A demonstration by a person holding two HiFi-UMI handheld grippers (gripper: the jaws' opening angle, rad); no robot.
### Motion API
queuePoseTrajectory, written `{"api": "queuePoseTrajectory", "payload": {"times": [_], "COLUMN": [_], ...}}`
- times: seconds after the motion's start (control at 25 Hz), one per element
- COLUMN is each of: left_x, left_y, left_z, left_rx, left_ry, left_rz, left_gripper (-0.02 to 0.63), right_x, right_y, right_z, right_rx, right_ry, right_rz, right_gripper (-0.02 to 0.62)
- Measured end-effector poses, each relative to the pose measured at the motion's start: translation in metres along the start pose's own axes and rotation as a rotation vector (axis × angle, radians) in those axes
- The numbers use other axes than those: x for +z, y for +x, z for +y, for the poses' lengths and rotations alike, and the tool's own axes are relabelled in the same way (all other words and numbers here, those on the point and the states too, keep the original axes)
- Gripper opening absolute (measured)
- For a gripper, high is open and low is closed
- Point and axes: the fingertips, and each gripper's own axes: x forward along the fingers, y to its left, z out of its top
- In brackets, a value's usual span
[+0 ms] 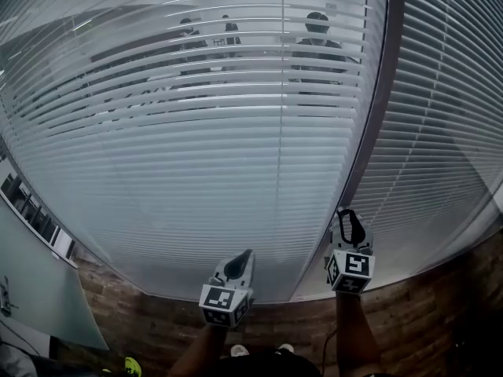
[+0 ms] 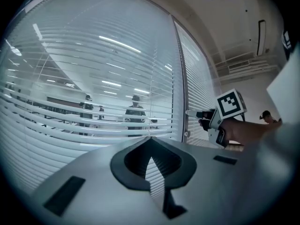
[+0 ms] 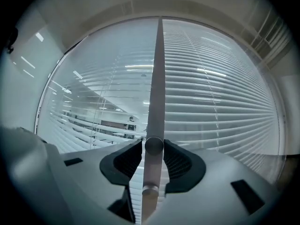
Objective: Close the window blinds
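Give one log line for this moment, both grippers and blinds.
right gripper: shut on tilt wand | left gripper: shut, empty | blinds: slats partly open

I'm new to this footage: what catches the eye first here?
The blinds fill the head view, their slats open enough to show people standing behind the glass. Low at right, the right gripper grips the grey tilt wand; the left gripper beside it holds nothing.

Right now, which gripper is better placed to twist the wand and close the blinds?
Right. The right gripper is closed on the wand. The left gripper is empty, jaws together, off to the side facing the slats.
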Motion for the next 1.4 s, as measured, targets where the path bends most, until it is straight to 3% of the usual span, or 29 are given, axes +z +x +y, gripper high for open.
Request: {"api": "queuePoseTrajectory", "payload": {"times": [0.32, 0.52, 0.76, 1.04, 1.2, 1.4], "left_x": [-0.007, -0.006, -0.007, -0.008, -0.004, -0.001], "left_y": [-0.005, -0.006, -0.006, 0.0, 0.002, 0.007], "left_z": [0.006, 0.011, 0.016, 0.007, 0.001, -0.004], "left_rx": [0.013, 0.025, 0.048, -0.007, -0.011, -0.019], "left_ry": [-0.015, -0.017, -0.022, -0.008, 0.04, 0.053], "left_rz": [-0.002, 0.005, 0.026, 0.028, 0.021, 0.022], "left_gripper": [0.0, 0.0, 0.0, 0.0, 0.0, 0.0], "right_x": [-0.003, -0.002, 0.001, -0.001, -0.002, -0.005], "right_y": [0.0, 0.001, 0.003, 0.002, -0.001, 0.001], "right_z": [-0.004, -0.003, 0.004, 0.01, 0.013, 0.014], "right_rx": [-0.014, -0.011, 0.025, 0.068, 0.048, 0.002], "right_ry": [0.052, -0.019, -0.275, -0.578, -0.862, -1.068], "right_rz": [0.002, 0.002, -0.001, 0.046, 0.076, 0.091], "right_gripper": [0.123, 0.12, 0.12, 0.12, 0.12, 0.12]}}
